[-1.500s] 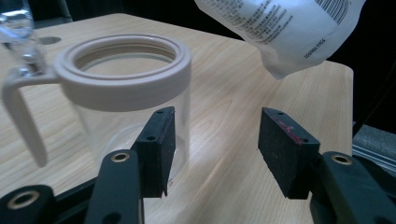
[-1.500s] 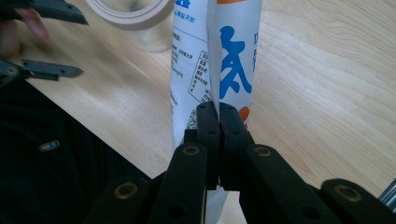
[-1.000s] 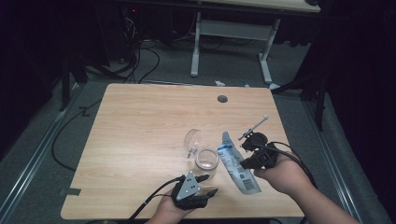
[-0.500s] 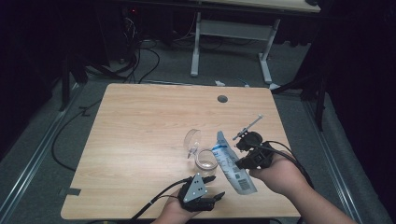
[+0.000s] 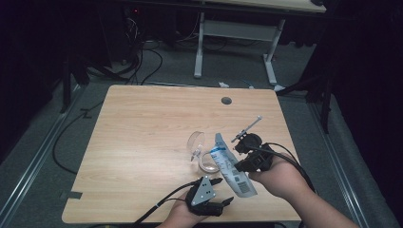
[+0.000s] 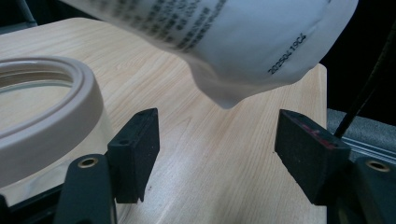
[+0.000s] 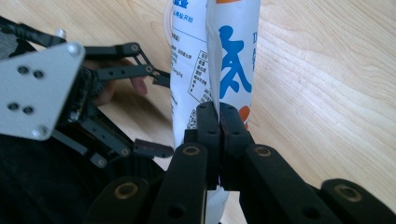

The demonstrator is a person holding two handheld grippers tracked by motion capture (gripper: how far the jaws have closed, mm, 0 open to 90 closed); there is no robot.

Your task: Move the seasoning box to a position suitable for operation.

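My right gripper (image 5: 239, 164) (image 7: 219, 122) is shut on a white pouch with blue print (image 5: 232, 167) (image 7: 233, 56), pinching its edge and holding it slanted above the table's front right. The left gripper (image 5: 224, 191) (image 6: 219, 149) (image 7: 158, 114) sits near the table's front edge, just under the pouch's lower end. Its jaws have just been opening and now stand wide, with nothing pressed between the pads. The pouch's bottom corner (image 6: 243, 42) hangs above the gap. A clear glass jar with a beige rim (image 5: 202, 153) (image 6: 46, 102) lies beside the pouch, left of the left gripper.
The wooden table (image 5: 142, 142) has a round cable hole (image 5: 226, 100) near its far edge. A thin rod (image 5: 247, 128) sticks up and away from the right gripper. Cables trail off the front edge by the left hand. A desk frame (image 5: 237, 42) stands beyond.
The left gripper's jaws have spread wider. Both hands have stayed nearly in place, and the pouch is still pinched by the right gripper.
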